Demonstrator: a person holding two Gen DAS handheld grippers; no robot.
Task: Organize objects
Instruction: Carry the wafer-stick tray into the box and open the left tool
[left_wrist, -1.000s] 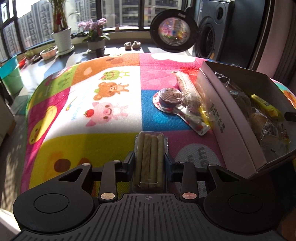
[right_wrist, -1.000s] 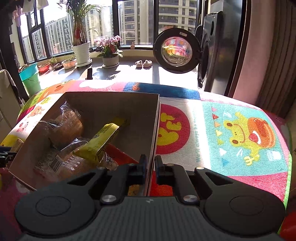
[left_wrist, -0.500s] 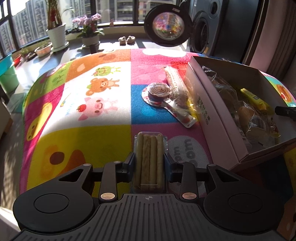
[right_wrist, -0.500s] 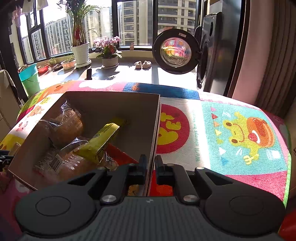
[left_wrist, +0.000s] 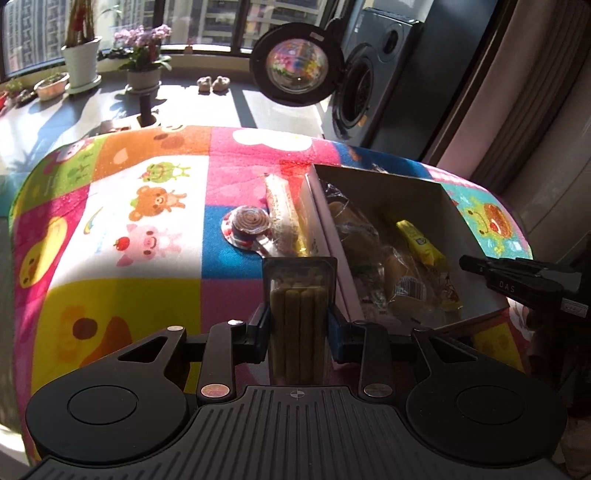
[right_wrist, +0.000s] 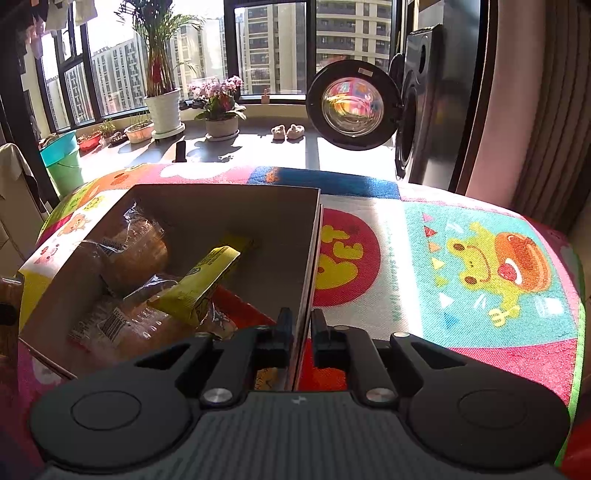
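My left gripper (left_wrist: 298, 321) is shut on a clear pack of green biscuit sticks (left_wrist: 298, 314), lifted off the colourful mat (left_wrist: 110, 258) just left of the cardboard box (left_wrist: 325, 236). The box (right_wrist: 221, 206) holds wrapped bread (right_wrist: 136, 251) and a yellow snack bar (right_wrist: 199, 280). My right gripper (right_wrist: 302, 325) is shut on the box's right wall (right_wrist: 310, 258), one finger inside and one outside. That right gripper (left_wrist: 517, 280) shows at the box's near right corner in the left wrist view. A lollipop (left_wrist: 251, 221) and a long wrapped snack (left_wrist: 280, 206) lie on the mat beside the box.
Beyond the table a washing machine (right_wrist: 417, 110) stands with its round door (right_wrist: 351, 107) open. Potted plants (right_wrist: 162, 107) line the window sill, and a green bucket (right_wrist: 62, 162) sits far left. The frog-print part of the mat (right_wrist: 480, 266) lies right of the box.
My left gripper has risen with the biscuit stick pack and swung toward the box, so more of the box interior shows. The right gripper has stayed clamped on the box wall.
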